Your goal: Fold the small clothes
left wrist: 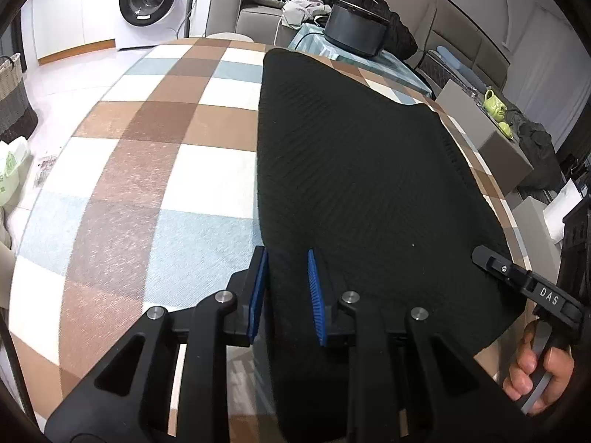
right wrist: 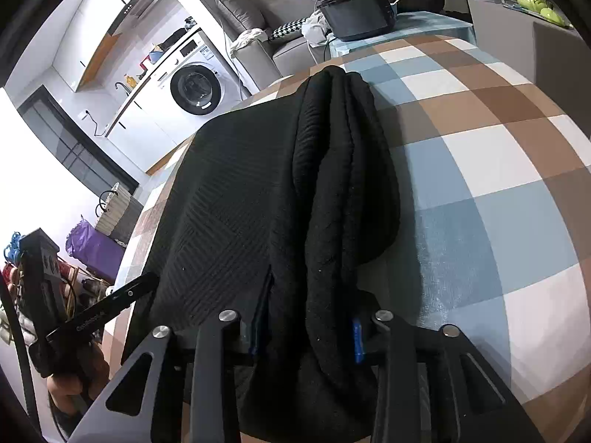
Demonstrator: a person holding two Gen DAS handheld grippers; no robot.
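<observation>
A black ribbed garment [left wrist: 362, 170] lies flat on the checked tablecloth [left wrist: 155, 155], stretching away from me. My left gripper [left wrist: 286, 258] is at its near left corner; fabric fills the narrow gap between the blue pads [left wrist: 258, 288], which pinch it. In the right wrist view the same garment [right wrist: 236, 199] has a thick rolled fold along its right side. My right gripper [right wrist: 306, 325] straddles that fold at the near edge, jaws apart, with a strip of one blue pad [right wrist: 356, 339] showing beside the cloth. Each view shows the other gripper's finger [left wrist: 495, 262] [right wrist: 110, 302] at the garment's side.
A black pot [left wrist: 354, 29] stands on a teal-covered side table beyond the far end. A washing machine [left wrist: 151, 0], a grey sofa [left wrist: 258, 7] and a wicker basket [left wrist: 11, 88] stand further off. A green mug [left wrist: 495, 103] sits to the right. The tablecloth's edge [left wrist: 491, 184] runs close by the garment's right side.
</observation>
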